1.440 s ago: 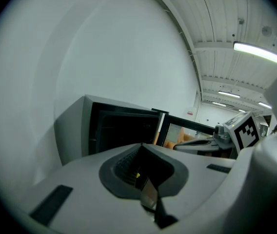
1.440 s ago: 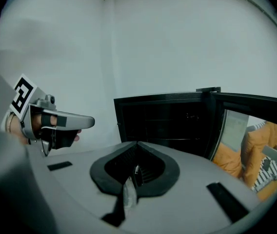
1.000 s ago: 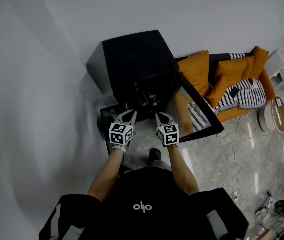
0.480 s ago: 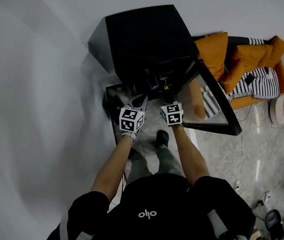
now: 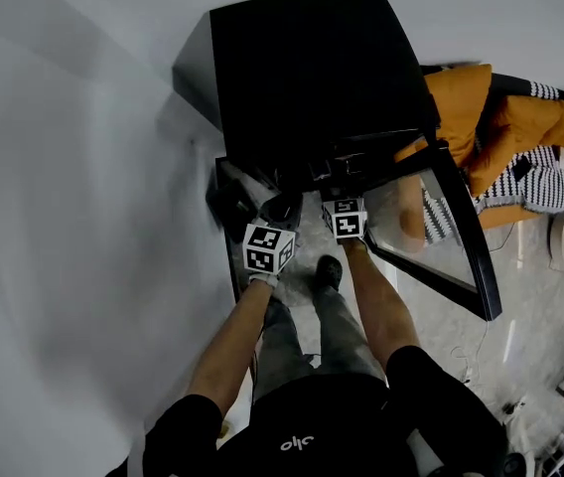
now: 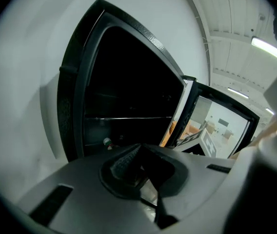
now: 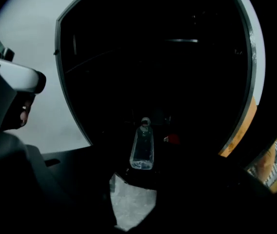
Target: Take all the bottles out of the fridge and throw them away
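1. Head view looks down on the person, who stands close before the black fridge (image 5: pixel 312 68) with both bare forearms stretched forward and side by side, each marker cube facing up.
2. Left gripper (image 5: pixel 284 207) points at the lower left corner of the fridge opening, just outside it and above the pale floor (image 5: pixel 307 241).
3. Right gripper (image 5: pixel 342 195) reaches slightly further, its tips at the dark mouth of the fridge beside the inner edge of the open glass door (image 5: pixel 461 237), which swings out to the right.
4. Left gripper view shows its jaws pressed together at the tips with nothing between them; the dark fridge interior lies beyond.
5. Right gripper view shows its jaws spread, having just been opening, with only floor in the gap between them.
6. A clear bottle (image 7: pixel 142 147) sits low inside the fridge, straight ahead of the right gripper and apart from its jaws, cap end farther away; whether it stands or lies I cannot tell.
7. A small red thing (image 7: pixel 171 139) sits just right of the bottle.
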Demonstrator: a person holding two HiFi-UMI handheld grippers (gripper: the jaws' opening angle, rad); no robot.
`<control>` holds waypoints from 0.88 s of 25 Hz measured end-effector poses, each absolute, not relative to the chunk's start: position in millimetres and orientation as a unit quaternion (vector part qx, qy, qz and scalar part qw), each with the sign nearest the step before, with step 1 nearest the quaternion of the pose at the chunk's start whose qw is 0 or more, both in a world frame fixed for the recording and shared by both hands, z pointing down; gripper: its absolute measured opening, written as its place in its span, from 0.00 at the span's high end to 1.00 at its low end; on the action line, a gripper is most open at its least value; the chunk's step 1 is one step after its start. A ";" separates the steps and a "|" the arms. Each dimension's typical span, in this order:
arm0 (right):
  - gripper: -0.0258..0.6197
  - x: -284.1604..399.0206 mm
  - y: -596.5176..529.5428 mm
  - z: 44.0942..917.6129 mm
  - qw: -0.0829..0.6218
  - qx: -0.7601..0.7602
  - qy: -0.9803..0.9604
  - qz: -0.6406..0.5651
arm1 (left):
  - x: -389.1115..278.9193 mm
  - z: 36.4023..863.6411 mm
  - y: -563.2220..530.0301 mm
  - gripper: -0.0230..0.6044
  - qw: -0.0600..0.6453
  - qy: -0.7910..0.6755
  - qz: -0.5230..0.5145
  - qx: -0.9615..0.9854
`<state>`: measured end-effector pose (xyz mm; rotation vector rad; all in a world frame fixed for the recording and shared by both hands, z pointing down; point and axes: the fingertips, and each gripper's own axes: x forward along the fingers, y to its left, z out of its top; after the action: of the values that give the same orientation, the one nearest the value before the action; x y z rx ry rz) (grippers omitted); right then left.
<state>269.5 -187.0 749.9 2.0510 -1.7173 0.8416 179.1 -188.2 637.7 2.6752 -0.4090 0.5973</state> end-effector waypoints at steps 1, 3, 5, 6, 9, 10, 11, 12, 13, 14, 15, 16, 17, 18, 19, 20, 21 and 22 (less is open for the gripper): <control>0.61 271.8 -191.9 758.9 0.169 0.718 -0.606 0.298 | 181.0 643.5 -190.9 0.96 0.186 -0.149 0.212 0.948; 0.58 273.8 -198.9 778.6 0.167 0.712 -0.608 0.309 | 183.8 656.2 -195.6 0.96 0.189 -0.155 0.216 0.945; 0.56 271.8 -206.0 787.5 0.169 0.703 -0.615 0.314 | 185.3 668.9 -200.2 0.96 0.193 -0.162 0.219 0.942; 0.55 271.2 -209.9 790.8 0.170 0.699 -0.620 0.313 | 185.8 673.9 -202.5 0.96 0.195 -0.166 0.220 0.941; 0.53 273.3 -217.6 810.8 0.169 0.699 -0.621 0.311 | 187.9 682.7 -209.0 0.96 0.196 -0.173 0.215 0.941; 0.52 274.2 -219.4 816.5 0.168 0.701 -0.620 0.311 | 189.0 684.6 -210.7 0.96 0.195 -0.173 0.212 0.942; 0.51 273.9 -221.4 819.0 0.168 0.701 -0.619 0.310 | 189.6 686.7 -212.1 0.96 0.193 -0.173 0.208 0.943; 0.49 272.7 -223.6 819.3 0.169 0.702 -0.620 0.307 | 189.5 688.9 -213.0 0.96 0.190 -0.173 0.204 0.945; 0.48 271.4 -225.7 820.4 0.168 0.704 -0.621 0.301 | 188.6 691.7 -213.5 0.96 0.187 -0.172 0.200 0.946; 0.47 270.6 -227.8 823.0 0.168 0.707 -0.621 0.294 | 187.4 694.9 -213.9 0.96 0.183 -0.171 0.196 0.948; 0.47 269.9 -230.0 826.8 0.166 0.711 -0.619 0.289 | 186.4 698.3 -214.3 0.96 0.179 -0.170 0.192 0.950; 0.46 269.7 -232.4 831.6 0.164 0.715 -0.617 0.283 | 185.7 701.8 -214.9 0.96 0.174 -0.169 0.187 0.952; 0.45 270.1 -235.1 837.5 0.162 0.720 -0.615 0.278 | 185.3 705.2 -215.8 0.96 0.168 -0.167 0.182 0.954; 0.45 270.8 -237.5 844.1 0.159 0.725 -0.611 0.274 | 184.8 708.7 -217.0 0.96 0.161 -0.165 0.177 0.957; 0.44 271.6 -239.2 851.2 0.157 0.731 -0.607 0.270 | 184.0 712.7 -217.8 0.96 0.156 -0.164 0.173 0.959; 0.44 272.2 -240.6 857.7 0.154 0.737 -0.602 0.265 | 182.9 717.3 -218.6 0.96 0.151 -0.163 0.168 0.960; 0.44 272.6 -242.4 862.5 0.150 0.743 -0.599 0.259 | 181.6 721.9 -219.6 0.96 0.146 -0.162 0.164 0.962; 0.44 273.5 -244.6 865.9 0.146 0.749 -0.594 0.253 | 180.4 726.3 -221.1 0.96 0.142 -0.161 0.161 0.964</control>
<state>273.5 -244.6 865.9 2.1566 -1.7109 0.7282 180.4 -221.1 726.3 2.7812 -0.4635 0.4634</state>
